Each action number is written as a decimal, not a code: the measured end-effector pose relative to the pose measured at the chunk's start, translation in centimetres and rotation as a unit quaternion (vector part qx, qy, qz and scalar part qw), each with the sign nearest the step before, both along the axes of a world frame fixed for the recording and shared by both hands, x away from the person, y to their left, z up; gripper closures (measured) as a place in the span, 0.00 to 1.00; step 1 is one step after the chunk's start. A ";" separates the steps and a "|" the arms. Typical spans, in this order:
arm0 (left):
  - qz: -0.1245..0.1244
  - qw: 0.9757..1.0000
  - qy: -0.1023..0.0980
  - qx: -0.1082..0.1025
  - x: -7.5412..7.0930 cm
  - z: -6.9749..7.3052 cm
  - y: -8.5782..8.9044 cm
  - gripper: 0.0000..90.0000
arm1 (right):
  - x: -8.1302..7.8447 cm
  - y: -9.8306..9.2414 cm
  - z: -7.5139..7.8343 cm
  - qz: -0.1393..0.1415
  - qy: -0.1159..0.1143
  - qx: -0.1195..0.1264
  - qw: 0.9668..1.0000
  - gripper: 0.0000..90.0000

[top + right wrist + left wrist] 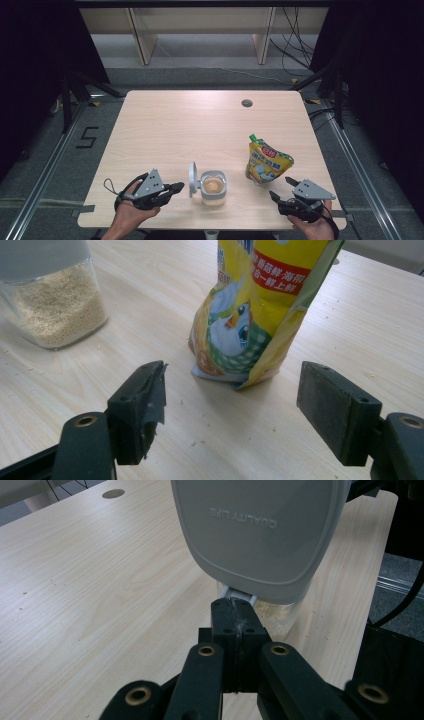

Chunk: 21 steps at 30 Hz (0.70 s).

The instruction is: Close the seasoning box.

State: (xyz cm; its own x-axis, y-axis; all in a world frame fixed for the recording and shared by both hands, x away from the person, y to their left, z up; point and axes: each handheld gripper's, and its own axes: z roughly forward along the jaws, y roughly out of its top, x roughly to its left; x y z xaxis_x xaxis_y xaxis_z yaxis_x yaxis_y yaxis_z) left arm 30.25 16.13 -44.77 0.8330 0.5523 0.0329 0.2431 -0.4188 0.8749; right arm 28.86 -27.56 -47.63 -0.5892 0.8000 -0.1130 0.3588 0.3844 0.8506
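- Here the left gripper [176, 189] has its jaws clenched together, and in the left gripper view the tips [234, 611] sit at the small tab at the edge of the grey flip lid [260, 535]; whether the tab is actually pinched I cannot tell.
- The clear grain jar [213, 188] stands near the front middle of the wooden table [170, 125], between the two hands, with its lid swung up at its left side.
- To do this step well, I judge the lid should be swung along its hinge arc rather than pulled sideways, since a light jar could tip or slide.
- The right gripper [281, 188] is released, its jaws standing wide apart and holding nothing, aimed at the base of the yellow spouted pouch [267, 162]; it is free to steady the jar if needed.
- The jar's long axis is upright, mouth facing up; the raised lid stands roughly vertical, its outer face towards the left gripper.
- The pouch stands on its base just right of the jar, green spout [253, 137] tilted up and to the left.
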 end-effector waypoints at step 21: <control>-0.014 1.000 -0.009 -0.004 1.0 1.6 -1.8 0.99 | -0.5 -0.3 0.0 -0.003 0.007 -0.004 1.000 0.31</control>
